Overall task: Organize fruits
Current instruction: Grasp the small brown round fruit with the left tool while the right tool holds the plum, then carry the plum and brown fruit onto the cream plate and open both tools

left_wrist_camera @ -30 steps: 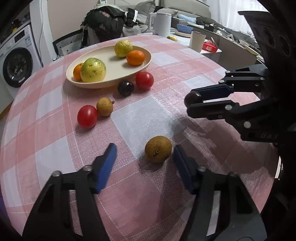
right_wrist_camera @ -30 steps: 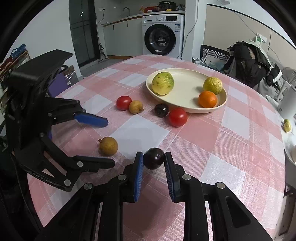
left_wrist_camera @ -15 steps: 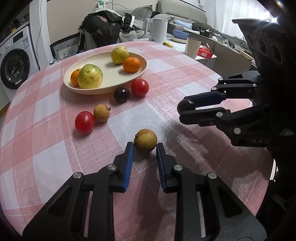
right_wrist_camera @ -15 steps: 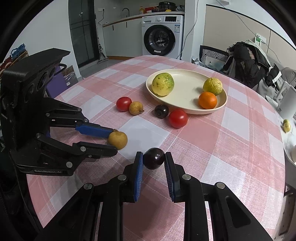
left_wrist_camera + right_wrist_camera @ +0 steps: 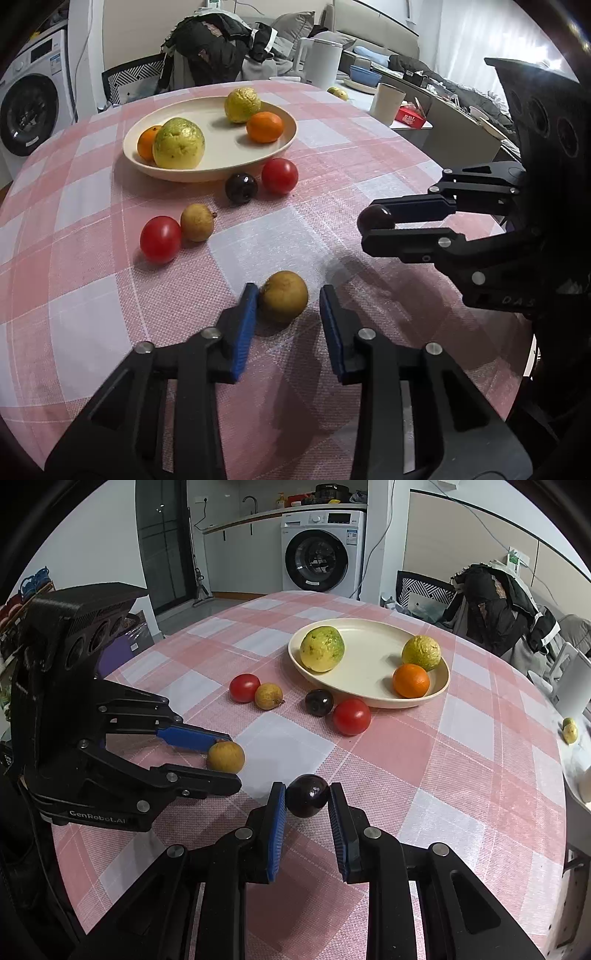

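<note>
Brown fruit (image 5: pixel 283 295) between spread left hand-held gripper (image 5: pixel 288 303), dark plum (image 5: pixel 307 795) pinched by right hand-held gripper (image 5: pixel 307 799)

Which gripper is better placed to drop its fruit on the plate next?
Right. The right gripper is already shut on the dark plum, lifted clear. The left gripper is open around the brown fruit; only one pad touches it. Plate lies ahead.

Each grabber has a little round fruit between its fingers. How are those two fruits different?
The brown fruit is dull tan, while the dark plum is shiny and nearly black. The left gripper is open around the brown fruit, with a gap on one side; the right gripper is shut on the plum. The brown fruit rests on the tablecloth. Both are small, round and outside the plate.
</note>
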